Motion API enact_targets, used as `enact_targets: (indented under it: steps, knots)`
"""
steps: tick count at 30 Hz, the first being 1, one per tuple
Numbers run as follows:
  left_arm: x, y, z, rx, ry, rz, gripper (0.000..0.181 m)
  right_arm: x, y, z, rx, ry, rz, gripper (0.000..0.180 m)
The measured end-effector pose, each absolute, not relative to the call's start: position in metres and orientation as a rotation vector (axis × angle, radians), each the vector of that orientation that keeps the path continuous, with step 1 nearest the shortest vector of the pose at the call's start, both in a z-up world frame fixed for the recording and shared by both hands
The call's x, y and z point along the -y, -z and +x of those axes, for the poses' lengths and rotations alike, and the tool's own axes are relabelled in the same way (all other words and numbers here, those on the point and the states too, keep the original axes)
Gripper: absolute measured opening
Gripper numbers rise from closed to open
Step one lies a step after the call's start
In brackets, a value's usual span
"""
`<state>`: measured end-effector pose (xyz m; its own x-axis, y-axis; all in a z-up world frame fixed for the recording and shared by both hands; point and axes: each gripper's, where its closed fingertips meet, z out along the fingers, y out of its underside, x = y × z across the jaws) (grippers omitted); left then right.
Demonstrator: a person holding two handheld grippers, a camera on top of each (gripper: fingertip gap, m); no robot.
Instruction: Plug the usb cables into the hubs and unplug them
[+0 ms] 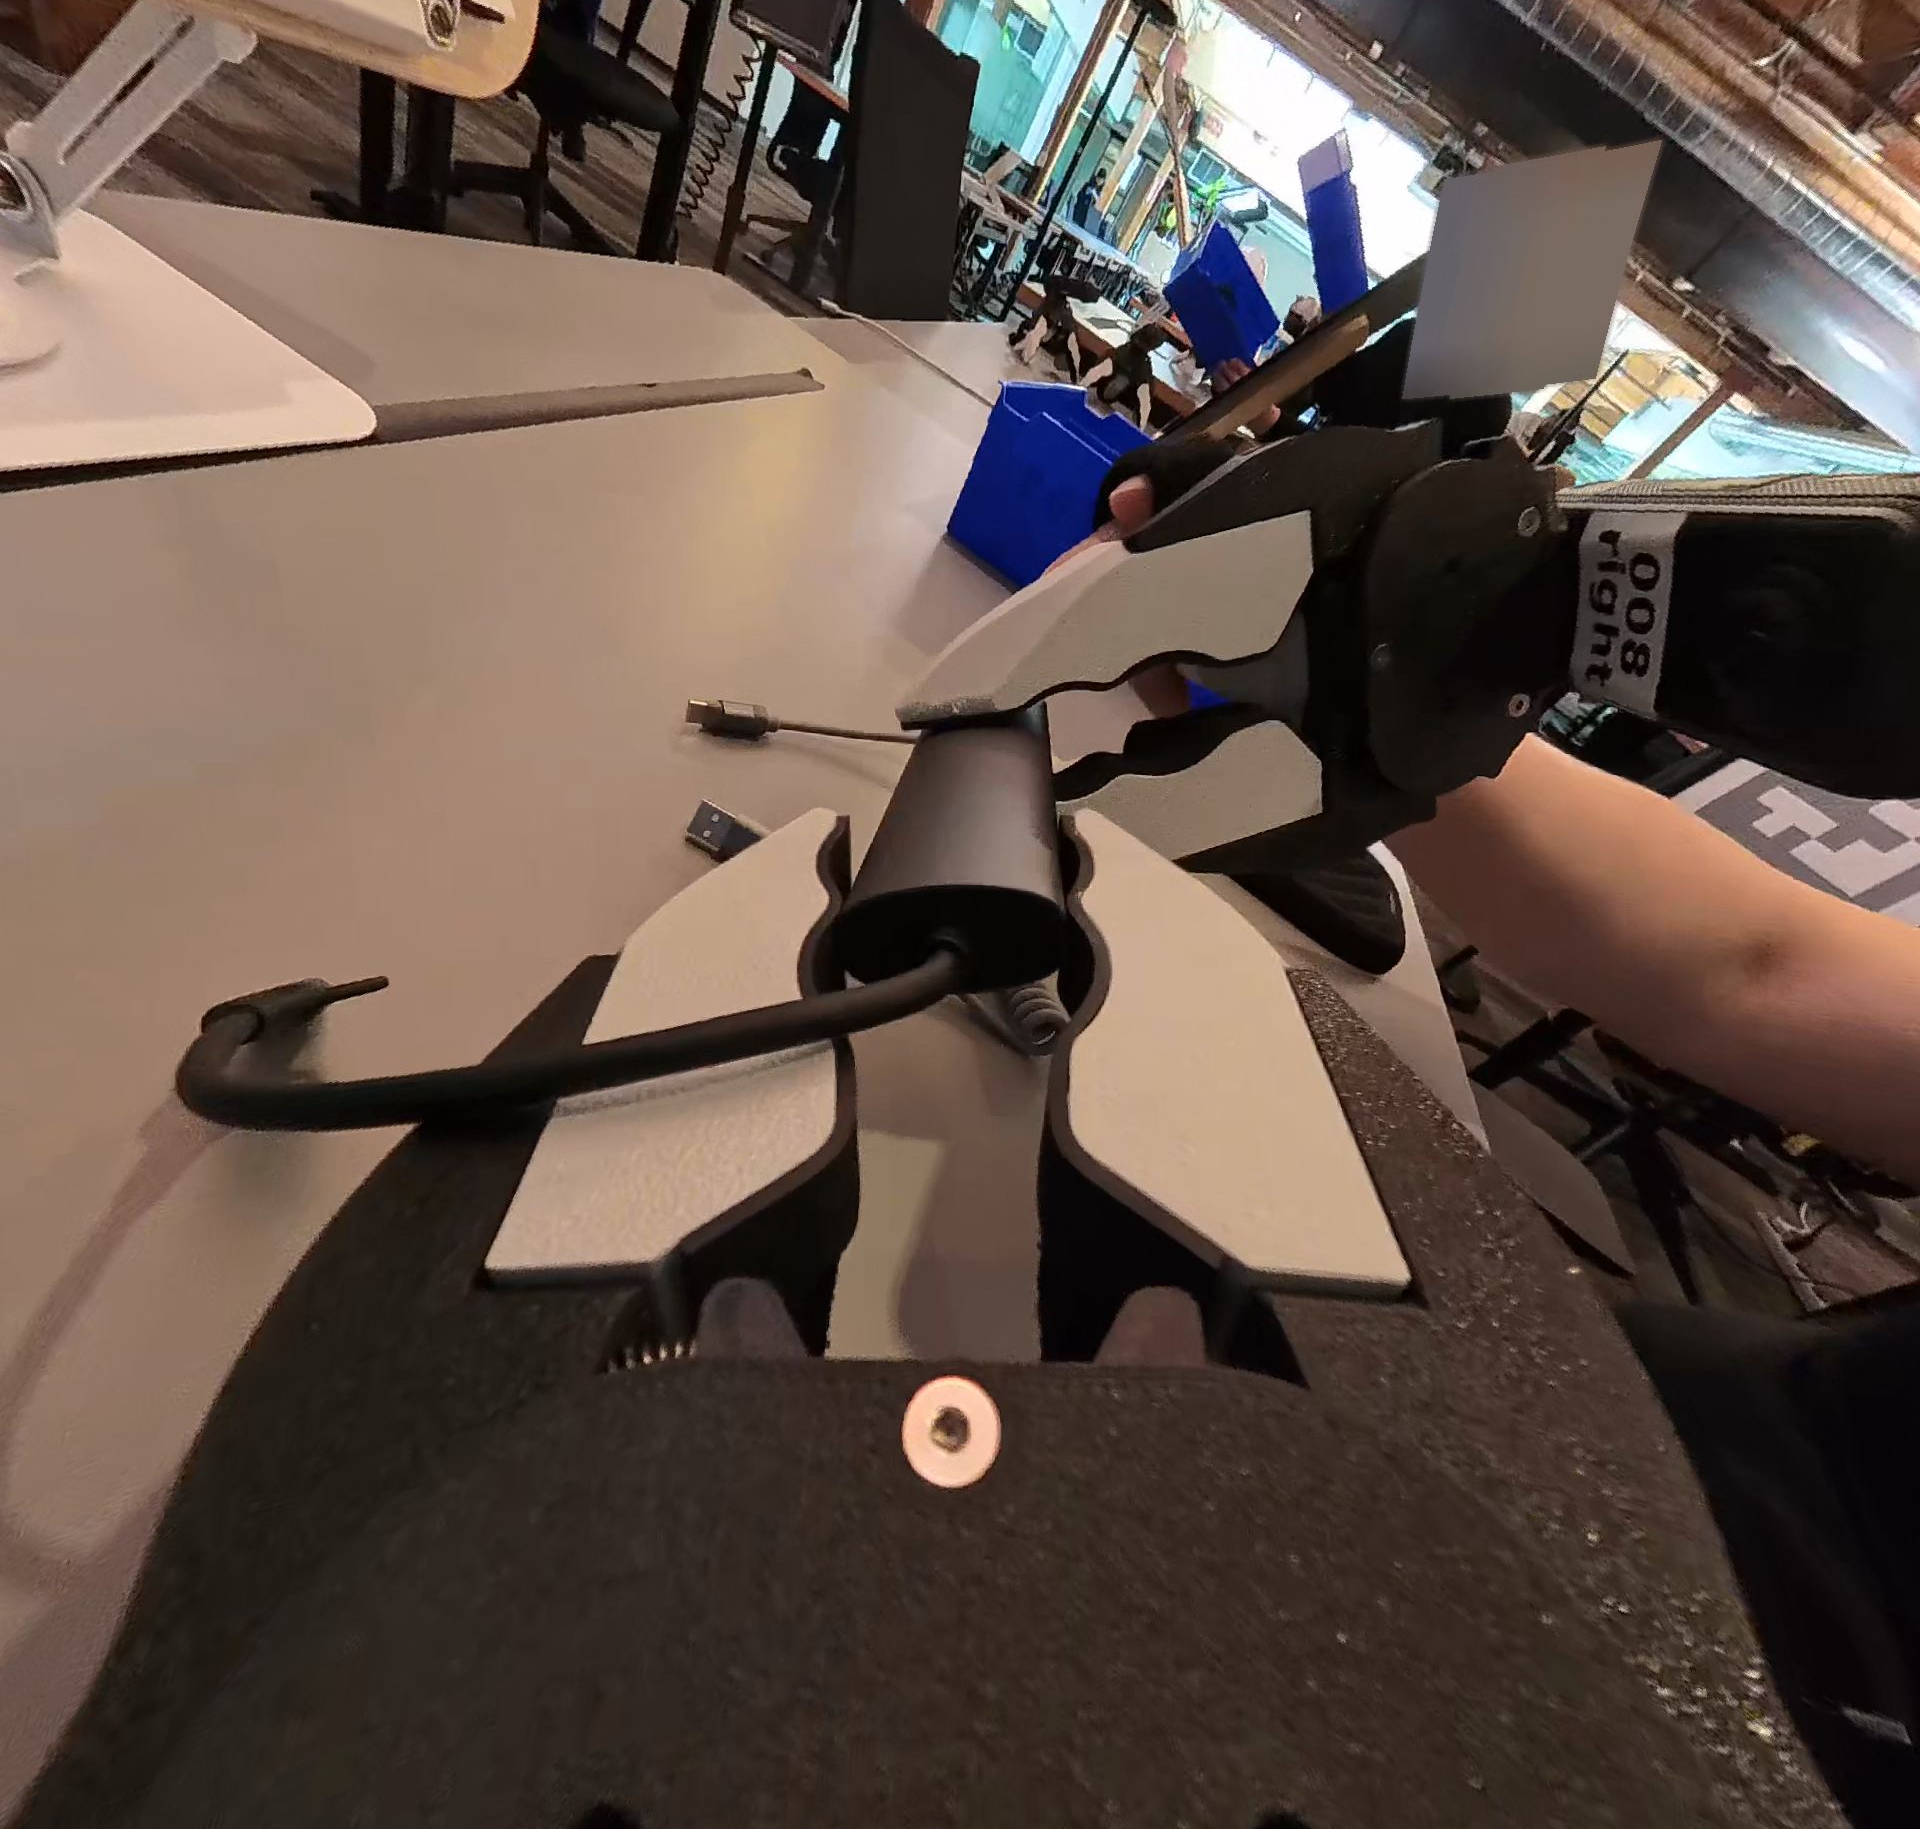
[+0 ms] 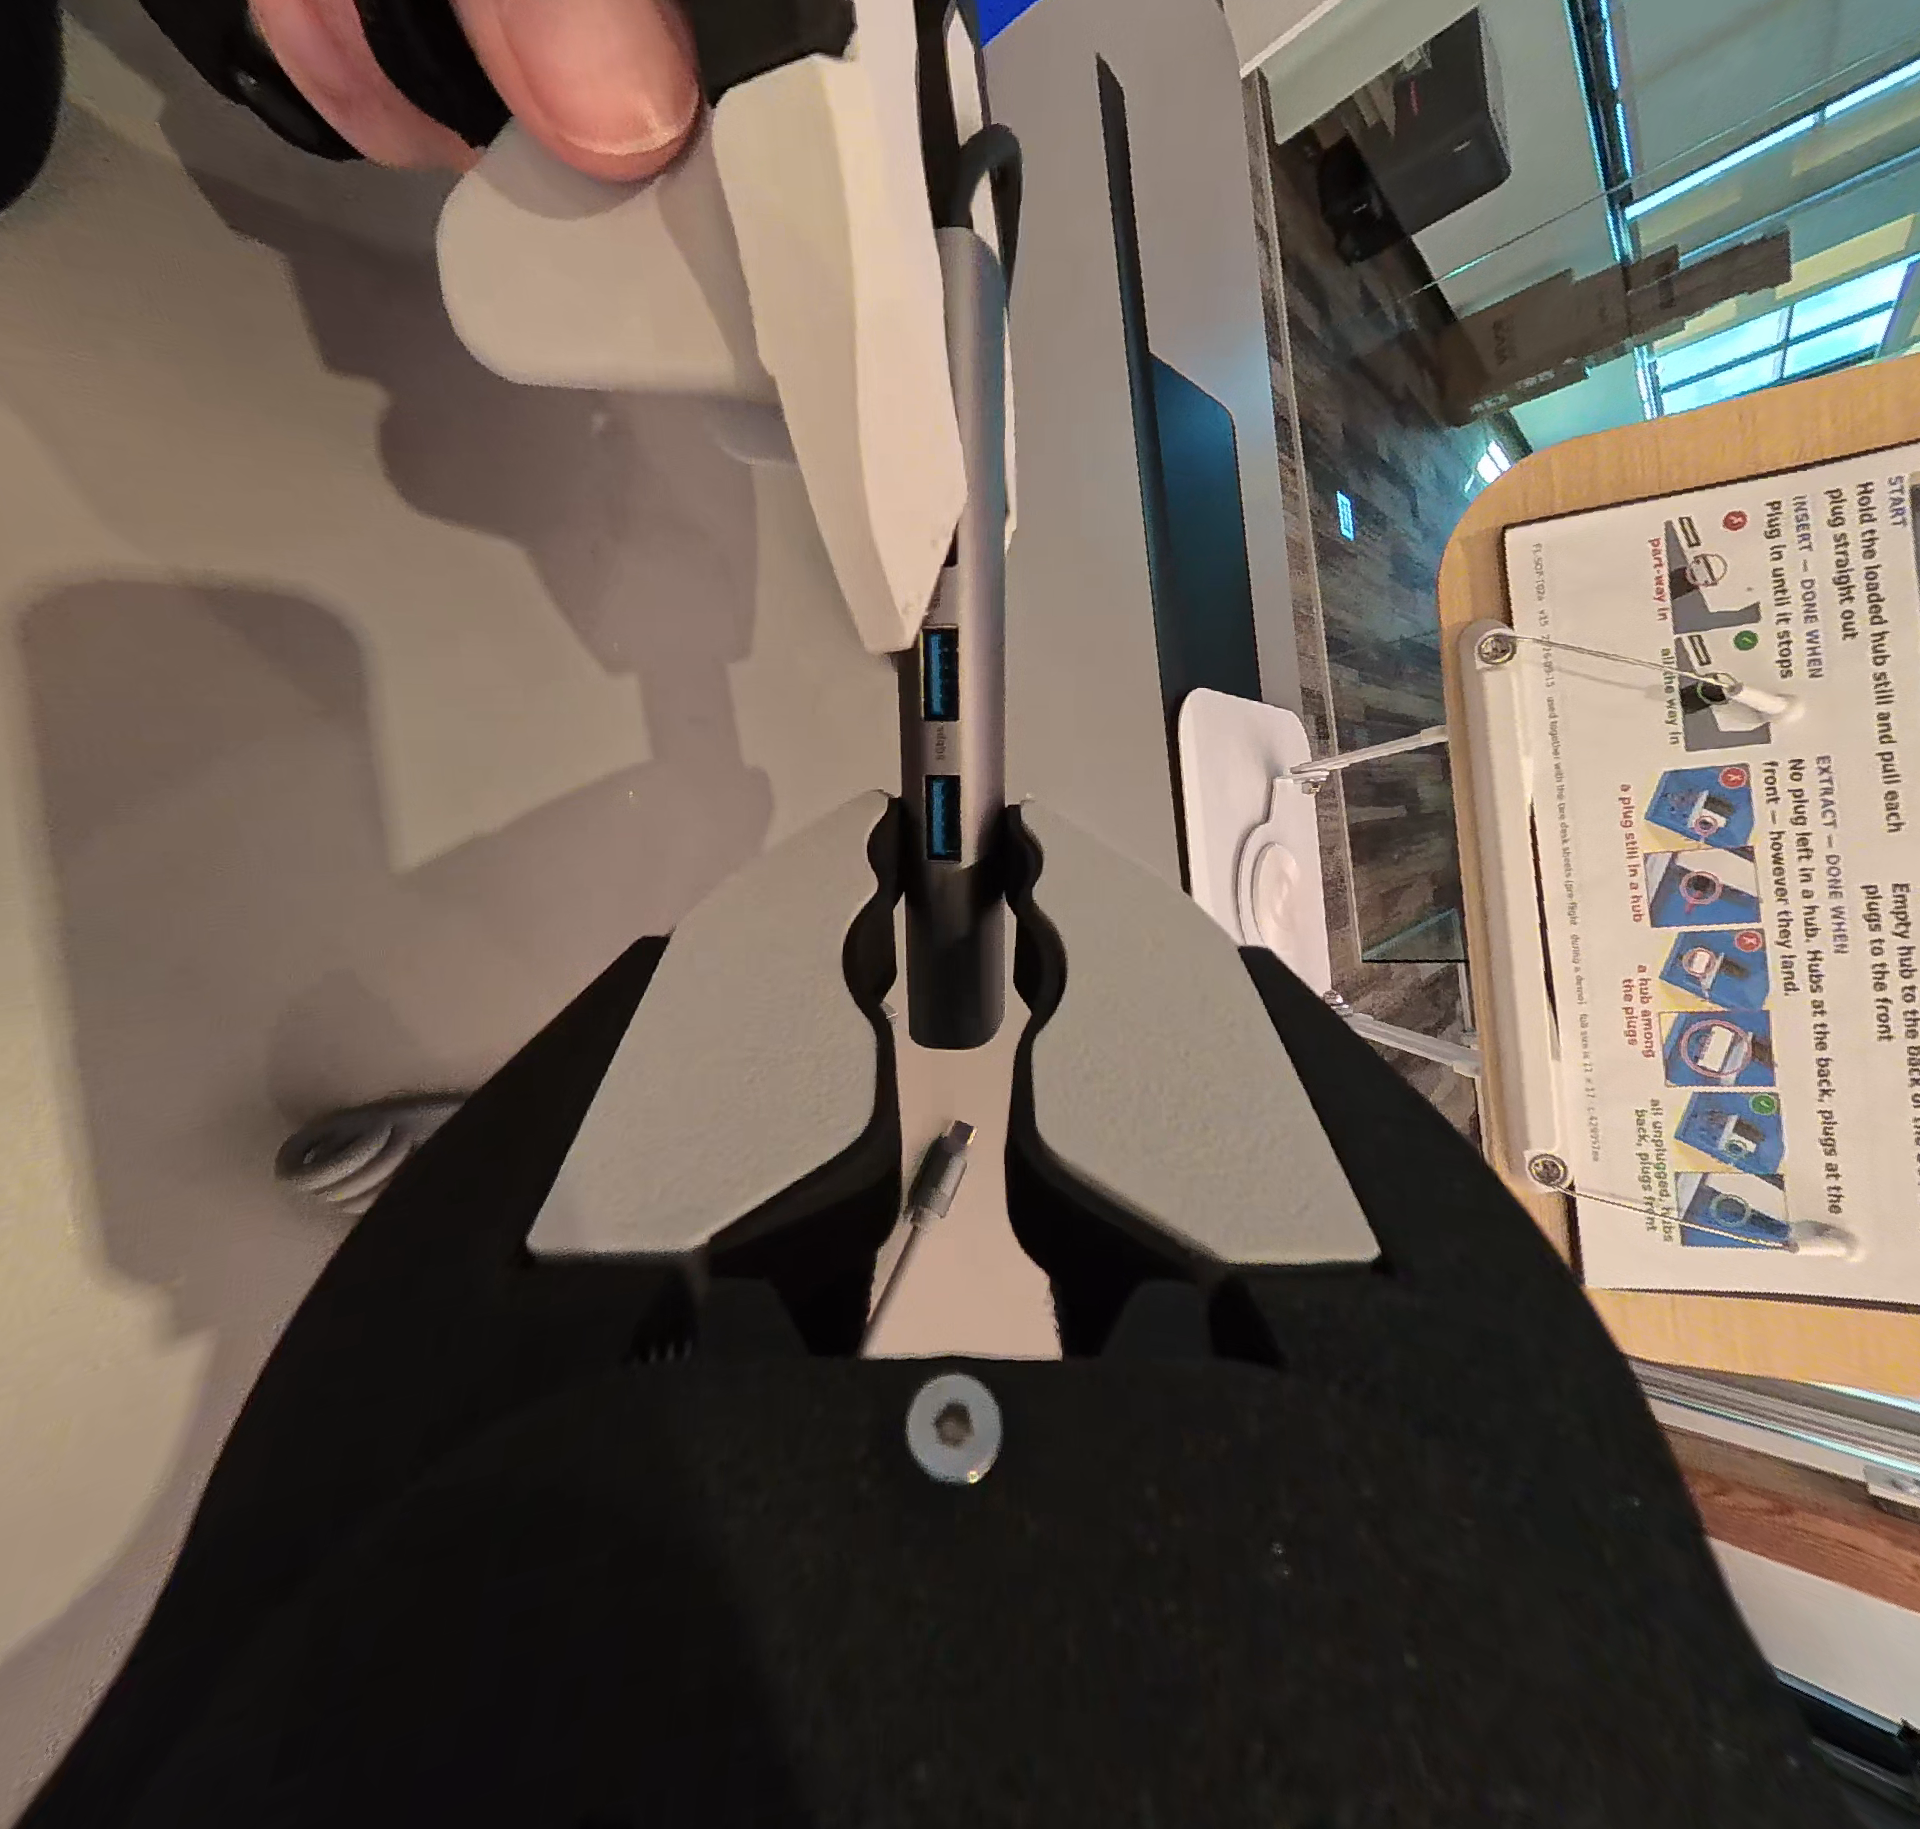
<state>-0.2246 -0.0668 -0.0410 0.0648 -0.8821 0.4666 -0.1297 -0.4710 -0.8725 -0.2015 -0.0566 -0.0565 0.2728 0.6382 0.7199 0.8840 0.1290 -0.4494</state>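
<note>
Both grippers clamped on the same hub, one at each end.

The left gripper [image 1: 951, 886] has its jaws closed around the cable end of the dark grey hub [image 1: 966, 823], which sits up off the grey table [image 1: 468, 657]. The hub's own black cable [image 1: 540, 1062] droops out of that end and curls off to the side. The right gripper [image 2: 951, 844] is squeezed shut on the hub's far tip, so the hub is pinned between the two. From the right wrist view you can see two blue ports [image 2: 943, 686] on the hub's side, both open with nothing plugged in. Two loose plugs lie on the table just beyond the hub: a silver one [image 1: 727, 714] with a thin cable, and a blue-tipped one [image 1: 717, 829] closer to the hub. A blue bin [image 1: 1039, 491] stands farther back past the hub.
</note>
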Motion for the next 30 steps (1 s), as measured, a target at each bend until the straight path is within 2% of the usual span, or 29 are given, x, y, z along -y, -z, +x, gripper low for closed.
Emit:
enact_targets:
  steps: [20,25,30]
  knots:
    - [0.062,0.027,-0.227,-0.925,1.507,-1.64,0.036,0.051,0.045,-0.2,1.426,0.329,-1.574,0.018]
    - [0.045,0.022,-0.237,-0.79,1.467,-1.632,0.036,0.046,0.034,-0.19,1.107,0.238,-1.684,0.032]
    - [0.02,0.024,-0.256,-0.646,1.356,-1.665,0.036,0.053,0.058,-0.146,0.652,0.174,-1.964,0.027]
